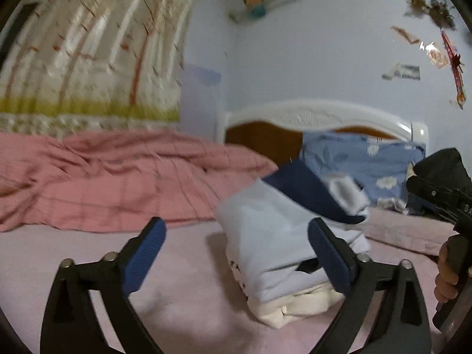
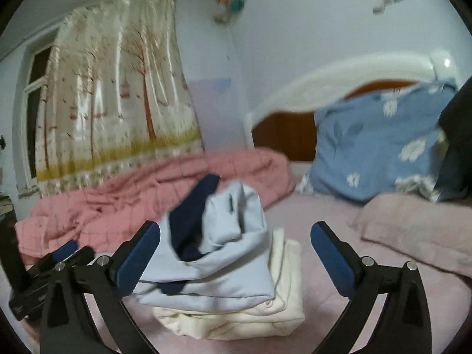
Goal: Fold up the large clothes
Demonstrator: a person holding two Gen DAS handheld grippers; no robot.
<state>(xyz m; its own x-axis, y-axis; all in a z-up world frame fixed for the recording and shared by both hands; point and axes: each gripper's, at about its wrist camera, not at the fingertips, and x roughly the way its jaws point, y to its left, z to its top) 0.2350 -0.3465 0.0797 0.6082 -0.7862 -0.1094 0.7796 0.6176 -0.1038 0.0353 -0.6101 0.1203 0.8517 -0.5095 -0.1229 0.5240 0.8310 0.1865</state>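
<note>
Both tools, left tool and right tool, gape apart, gripping nothing; the pale blue garment sits loosely atop the cream garment on the bed; its raised far flap may flop open, undoing the fold

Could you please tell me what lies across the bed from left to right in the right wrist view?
Pink blanket → light blue folded garment on a cream garment → blue floral pillow.

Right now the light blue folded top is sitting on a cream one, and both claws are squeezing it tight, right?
Not quite. The light blue folded top does sit on the cream one, but both claws are open. The right wrist view shows the right claw spread wide; the left wrist view shows the left claw spread wide too.
</note>
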